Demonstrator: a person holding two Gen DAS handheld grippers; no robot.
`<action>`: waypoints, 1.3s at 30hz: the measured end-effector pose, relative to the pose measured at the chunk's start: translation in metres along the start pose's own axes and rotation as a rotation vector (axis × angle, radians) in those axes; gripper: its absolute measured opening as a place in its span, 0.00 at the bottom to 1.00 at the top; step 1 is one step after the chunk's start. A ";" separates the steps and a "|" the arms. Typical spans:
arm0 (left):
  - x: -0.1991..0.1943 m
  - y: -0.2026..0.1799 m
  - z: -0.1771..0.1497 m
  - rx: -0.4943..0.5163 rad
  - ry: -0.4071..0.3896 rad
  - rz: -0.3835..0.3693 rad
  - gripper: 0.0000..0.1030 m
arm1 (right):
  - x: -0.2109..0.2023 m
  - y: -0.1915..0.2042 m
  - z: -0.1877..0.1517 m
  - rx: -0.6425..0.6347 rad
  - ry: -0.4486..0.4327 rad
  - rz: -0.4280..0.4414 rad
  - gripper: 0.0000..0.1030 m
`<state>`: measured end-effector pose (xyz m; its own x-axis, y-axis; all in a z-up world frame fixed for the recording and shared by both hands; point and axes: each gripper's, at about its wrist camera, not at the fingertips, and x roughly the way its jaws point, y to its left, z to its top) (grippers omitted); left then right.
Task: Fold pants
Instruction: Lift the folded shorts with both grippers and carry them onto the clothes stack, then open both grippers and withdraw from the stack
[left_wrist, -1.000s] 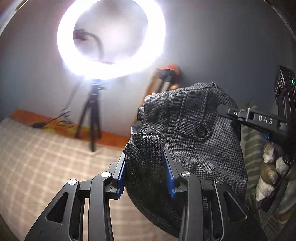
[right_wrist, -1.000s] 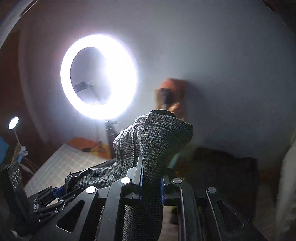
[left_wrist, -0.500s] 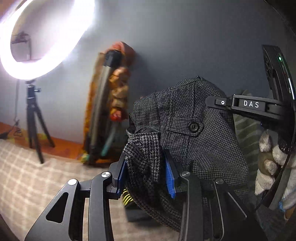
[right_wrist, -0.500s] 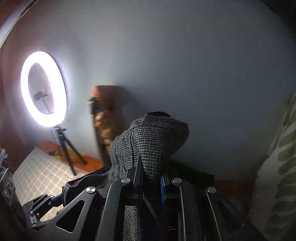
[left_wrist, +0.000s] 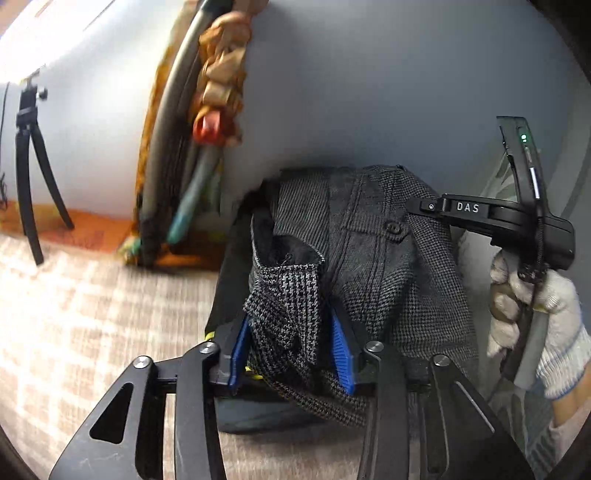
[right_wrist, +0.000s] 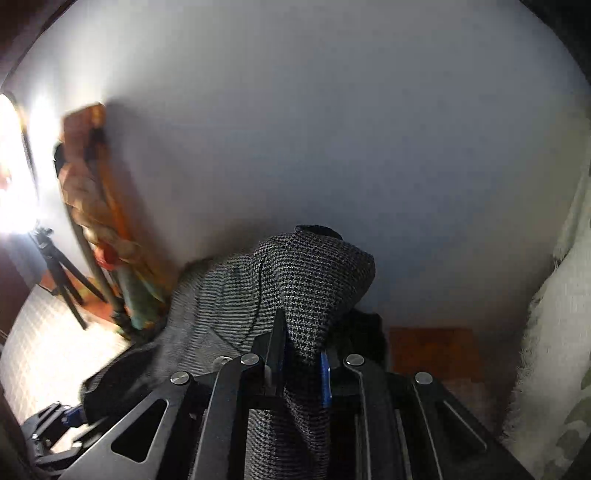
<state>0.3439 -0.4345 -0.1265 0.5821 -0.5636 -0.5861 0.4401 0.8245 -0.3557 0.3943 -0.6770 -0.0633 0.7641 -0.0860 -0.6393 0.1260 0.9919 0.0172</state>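
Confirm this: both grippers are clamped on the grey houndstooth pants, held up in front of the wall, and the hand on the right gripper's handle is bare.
Not quite. The hand wears a white knit glove, as the left wrist view shows. The rest holds: left gripper and right gripper are both clamped on the pants, held up in front of the wall.

Checked beige bed cover (left_wrist: 74, 314) w/ black tripod (left_wrist: 27, 177) at far edge.
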 end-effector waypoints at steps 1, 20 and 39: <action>0.000 0.002 0.000 -0.009 0.018 0.008 0.47 | 0.004 -0.002 -0.001 0.000 0.013 -0.025 0.24; -0.076 0.071 0.015 0.003 -0.025 0.168 0.59 | -0.083 0.003 -0.031 0.052 -0.087 -0.085 0.79; -0.221 0.073 0.013 0.161 -0.084 0.127 0.71 | -0.232 0.079 -0.124 0.042 -0.128 -0.050 0.83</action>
<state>0.2563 -0.2499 -0.0131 0.6917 -0.4640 -0.5534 0.4593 0.8740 -0.1587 0.1483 -0.5675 -0.0089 0.8302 -0.1486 -0.5373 0.1897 0.9816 0.0216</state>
